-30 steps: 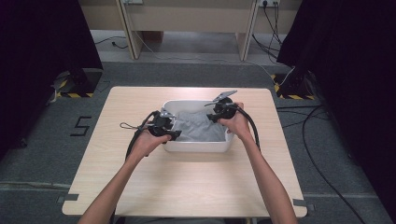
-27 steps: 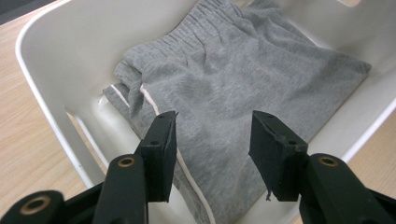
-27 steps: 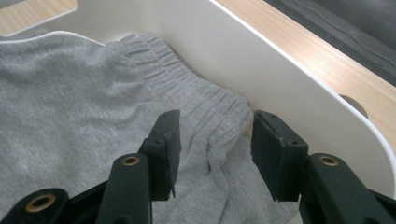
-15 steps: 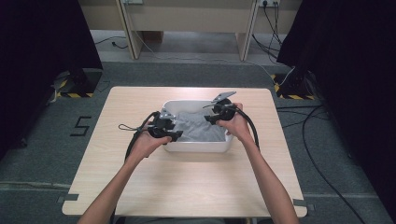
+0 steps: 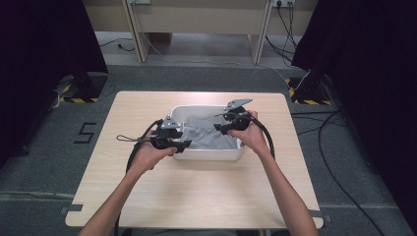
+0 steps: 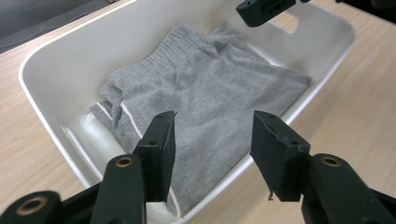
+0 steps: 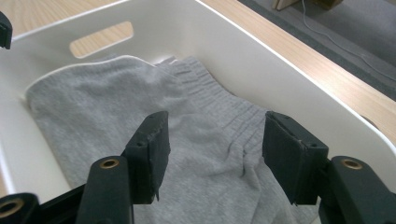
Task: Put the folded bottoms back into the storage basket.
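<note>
You hold the left gripper [image 6: 212, 140] at the near left corner of the white tub [image 5: 209, 154], jaws spread and empty above the folded grey garment [image 6: 210, 98]. The right gripper [image 7: 215, 140] hangs over the tub's right end, jaws likewise spread, gripping nothing. The garment lies flat inside, long axis along the tub's length, ribbed waistband toward the far wall. Your hands hide its ends from above.

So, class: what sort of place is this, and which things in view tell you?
Probably a lab or studio set up for recording demonstrations: a lone table on grey carpet, black curtains at both sides, hazard tape and cables on the floor.
</note>
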Motion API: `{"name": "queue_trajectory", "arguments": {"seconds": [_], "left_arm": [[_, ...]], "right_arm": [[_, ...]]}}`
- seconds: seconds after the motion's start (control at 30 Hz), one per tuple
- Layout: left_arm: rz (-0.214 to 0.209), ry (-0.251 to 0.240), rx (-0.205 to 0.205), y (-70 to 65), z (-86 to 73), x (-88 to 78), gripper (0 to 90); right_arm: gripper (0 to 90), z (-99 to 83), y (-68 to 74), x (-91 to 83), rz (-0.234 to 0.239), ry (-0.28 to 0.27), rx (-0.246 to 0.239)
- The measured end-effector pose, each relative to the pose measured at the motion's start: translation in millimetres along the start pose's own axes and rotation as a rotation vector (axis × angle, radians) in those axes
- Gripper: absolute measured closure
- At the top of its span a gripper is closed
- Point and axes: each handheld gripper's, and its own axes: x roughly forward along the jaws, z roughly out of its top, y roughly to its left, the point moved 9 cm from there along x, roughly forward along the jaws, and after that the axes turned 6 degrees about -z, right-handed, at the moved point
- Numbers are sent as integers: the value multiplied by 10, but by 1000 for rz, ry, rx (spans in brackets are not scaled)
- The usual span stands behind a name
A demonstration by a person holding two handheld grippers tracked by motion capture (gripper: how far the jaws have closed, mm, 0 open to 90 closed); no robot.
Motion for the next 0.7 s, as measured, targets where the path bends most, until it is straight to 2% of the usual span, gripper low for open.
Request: {"name": "queue_trajectory", "arguments": {"seconds": [0.27, 0.37, 0.4, 0.5, 0.7], "left_arm": [[3, -25, -1, -66, -16, -125, 410], [10, -22, 1, -80, -37, -146, 384], [15, -23, 3, -80, -43, -153, 369], [24, -27, 1, -89, -64, -189, 354], [23, -31, 0, -116, -129, -247, 330]], "right_arm": [[402, -27, 120, -117, 13, -18, -15], [396, -40, 151, -157, 8, -21, -15], [389, -48, 149, -184, -14, -24, -27], [380, -67, 147, -207, -36, -18, -43], [372, -127, 250, -299, -23, -42, -44]]}}
